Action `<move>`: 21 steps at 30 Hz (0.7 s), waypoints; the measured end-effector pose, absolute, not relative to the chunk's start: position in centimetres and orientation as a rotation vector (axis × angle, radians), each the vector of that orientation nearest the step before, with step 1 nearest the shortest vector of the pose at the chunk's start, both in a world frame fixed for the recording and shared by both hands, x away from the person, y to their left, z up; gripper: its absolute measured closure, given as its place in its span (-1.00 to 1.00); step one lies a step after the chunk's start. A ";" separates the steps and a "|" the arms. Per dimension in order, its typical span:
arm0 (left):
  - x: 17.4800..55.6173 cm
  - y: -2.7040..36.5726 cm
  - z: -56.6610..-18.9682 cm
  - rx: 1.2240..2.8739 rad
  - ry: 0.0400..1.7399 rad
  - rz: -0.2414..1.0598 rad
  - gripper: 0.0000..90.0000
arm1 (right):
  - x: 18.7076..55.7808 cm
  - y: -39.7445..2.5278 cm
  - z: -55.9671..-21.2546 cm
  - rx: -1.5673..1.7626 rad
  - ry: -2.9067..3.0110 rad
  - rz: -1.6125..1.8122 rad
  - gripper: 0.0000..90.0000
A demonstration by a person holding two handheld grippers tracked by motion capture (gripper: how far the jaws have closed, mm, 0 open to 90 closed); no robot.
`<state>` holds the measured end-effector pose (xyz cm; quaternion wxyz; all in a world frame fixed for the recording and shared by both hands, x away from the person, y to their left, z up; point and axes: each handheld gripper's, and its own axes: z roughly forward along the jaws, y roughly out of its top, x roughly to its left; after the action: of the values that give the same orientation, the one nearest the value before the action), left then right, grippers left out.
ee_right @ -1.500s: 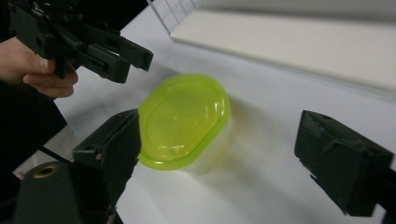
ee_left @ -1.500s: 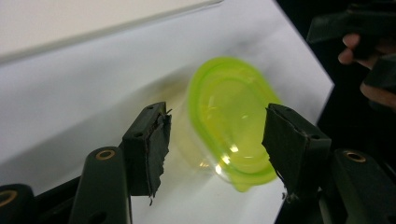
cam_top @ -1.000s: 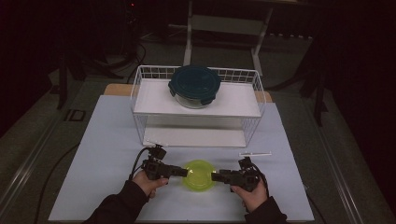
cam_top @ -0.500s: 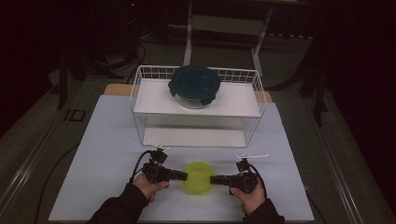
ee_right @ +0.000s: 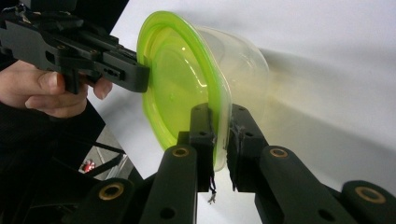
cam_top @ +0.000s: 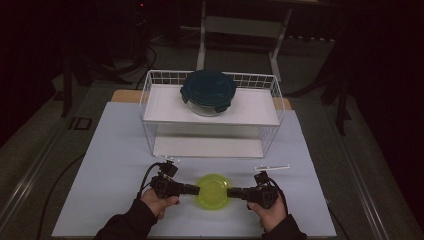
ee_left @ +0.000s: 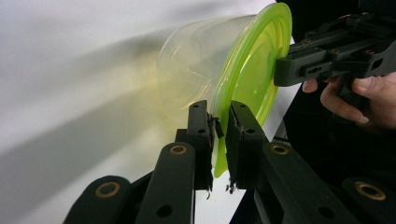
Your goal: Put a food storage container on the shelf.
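- Green lid (cam_top: 213, 190) on a clear tub (ee_left: 196, 70), near the front edge of the table (cam_top: 115, 145), about midway along it.
- Gripped at both sides: left gripper (cam_top: 194, 189) pinching the lid's left rim, right gripper (cam_top: 232, 192) pinching its right rim.
- In the left gripper view, jaws pressed onto the green rim (ee_left: 223, 135), with the right gripper clamped on the far rim.
- In the right gripper view, jaws likewise closed on the rim (ee_right: 217, 140), tub (ee_right: 243, 60) bulging beyond the lid.
- Behind, toward the back edge: white wire rack (cam_top: 150, 95) carrying a glass bowl with a dark lid (cam_top: 208, 90) on its top shelf.
- Just right of the rack's front corner: thin white stick (cam_top: 272, 167) lying flat on the table.
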<state>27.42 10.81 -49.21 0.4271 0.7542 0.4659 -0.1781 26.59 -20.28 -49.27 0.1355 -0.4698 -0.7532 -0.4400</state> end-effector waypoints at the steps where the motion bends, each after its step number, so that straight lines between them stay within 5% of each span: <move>1: 27.4 10.8 -49.0 1.883 1.163 -0.440 0.78 | 26.6 -20.3 -49.0 -1.357 -2.186 -1.287 0.81; 21: 27.5 11.3 -43.9 1.871 1.079 -0.354 0.80 | 26.7 -20.1 -44.4 -1.312 -2.261 -1.409 0.80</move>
<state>27.55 11.29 -43.95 0.4587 0.7597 0.4379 -0.1435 26.73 -20.11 -44.37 0.0860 -0.4402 -0.7585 -0.4728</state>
